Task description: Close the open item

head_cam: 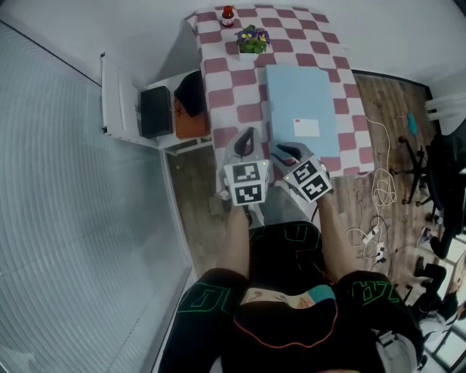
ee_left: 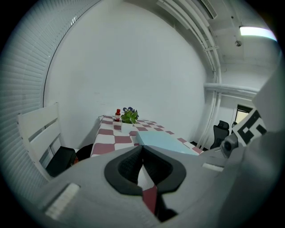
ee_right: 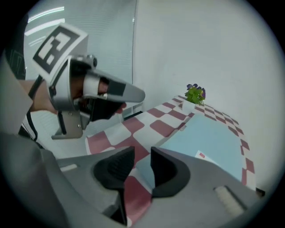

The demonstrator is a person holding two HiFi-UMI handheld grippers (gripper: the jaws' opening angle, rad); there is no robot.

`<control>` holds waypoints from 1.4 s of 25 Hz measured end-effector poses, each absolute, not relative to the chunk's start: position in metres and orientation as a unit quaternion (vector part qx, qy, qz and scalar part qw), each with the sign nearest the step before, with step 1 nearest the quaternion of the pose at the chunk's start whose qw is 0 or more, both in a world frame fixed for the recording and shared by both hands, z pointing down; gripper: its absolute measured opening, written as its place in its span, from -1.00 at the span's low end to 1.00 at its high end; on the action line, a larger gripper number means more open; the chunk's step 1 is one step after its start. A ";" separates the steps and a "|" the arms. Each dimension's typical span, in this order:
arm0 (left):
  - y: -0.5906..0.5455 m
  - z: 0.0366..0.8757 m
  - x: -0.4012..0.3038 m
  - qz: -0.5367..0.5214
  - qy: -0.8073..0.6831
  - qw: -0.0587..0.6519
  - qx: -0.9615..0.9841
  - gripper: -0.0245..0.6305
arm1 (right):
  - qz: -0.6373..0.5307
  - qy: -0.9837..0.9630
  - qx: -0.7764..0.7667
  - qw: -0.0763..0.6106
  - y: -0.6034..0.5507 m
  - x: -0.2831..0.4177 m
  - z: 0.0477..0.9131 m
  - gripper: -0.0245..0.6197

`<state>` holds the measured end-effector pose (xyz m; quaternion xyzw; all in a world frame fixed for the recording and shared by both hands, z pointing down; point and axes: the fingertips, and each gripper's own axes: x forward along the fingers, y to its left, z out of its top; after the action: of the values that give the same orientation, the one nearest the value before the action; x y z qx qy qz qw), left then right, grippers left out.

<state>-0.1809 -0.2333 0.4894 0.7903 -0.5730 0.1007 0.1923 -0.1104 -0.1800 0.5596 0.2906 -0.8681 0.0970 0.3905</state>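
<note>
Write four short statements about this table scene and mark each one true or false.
1. The folder lies flat and closed on the table. True.
2. The right gripper is clamped on the folder. False: its jaws stand apart with nothing pressed between them.
3. The left gripper has its jaws together. True.
4. The bottle stands at the table's near edge. False: it stands at the far end, close to the plant.
</note>
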 end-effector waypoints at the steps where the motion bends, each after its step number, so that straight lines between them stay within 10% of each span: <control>1: -0.237 0.491 -0.178 0.102 -0.572 0.193 0.791 -0.90 | 0.098 -0.872 0.300 0.374 -0.188 -0.109 0.553 -0.58; 4: -0.249 0.495 -0.174 0.108 -0.569 0.195 0.791 -0.90 | 0.082 -0.869 0.339 0.351 -0.217 -0.101 0.538 -0.91; 35: -0.351 0.519 -0.194 0.092 -0.596 0.228 0.764 -0.90 | 0.187 -0.814 0.296 0.463 -0.327 -0.094 0.584 -0.91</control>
<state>-0.1937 -0.3513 0.5185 0.7642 -0.5961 0.0919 0.2284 -0.0937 -0.3266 0.5840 0.2956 -0.8141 0.1874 0.4634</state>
